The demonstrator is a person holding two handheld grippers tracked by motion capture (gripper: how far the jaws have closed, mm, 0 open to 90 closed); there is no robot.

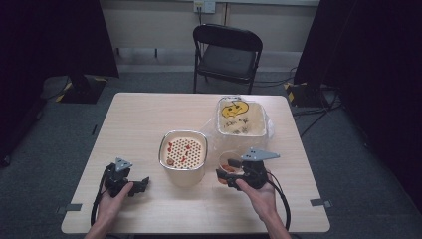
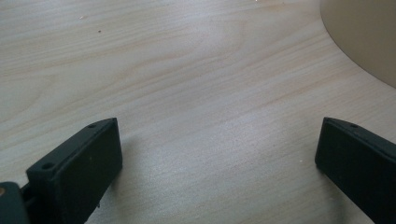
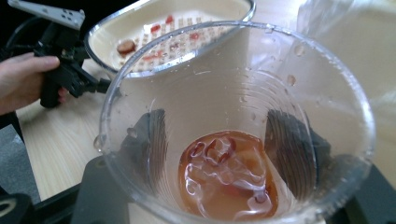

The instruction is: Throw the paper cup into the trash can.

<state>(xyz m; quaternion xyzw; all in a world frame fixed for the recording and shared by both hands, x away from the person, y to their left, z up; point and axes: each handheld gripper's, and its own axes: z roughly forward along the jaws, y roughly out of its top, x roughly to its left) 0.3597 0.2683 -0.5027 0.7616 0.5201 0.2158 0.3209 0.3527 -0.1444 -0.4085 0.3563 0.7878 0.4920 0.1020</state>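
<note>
Clear plastic cup [image 3: 238,135], reddish dregs inside, gripped low between right gripper [image 1: 238,175] jaws beside strainer tub [image 1: 182,155]. Thin-walled, wet, likely slippery and crushable; best held gently. Left gripper [image 2: 219,163] spread wide, empty over table [image 2: 187,70].

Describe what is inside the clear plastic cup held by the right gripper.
The clear plastic cup, clamped in the right gripper, holds a shallow pool of reddish-brown liquid with soft red pieces in it. Glare and ripples hide exactly what those pieces are.
</note>
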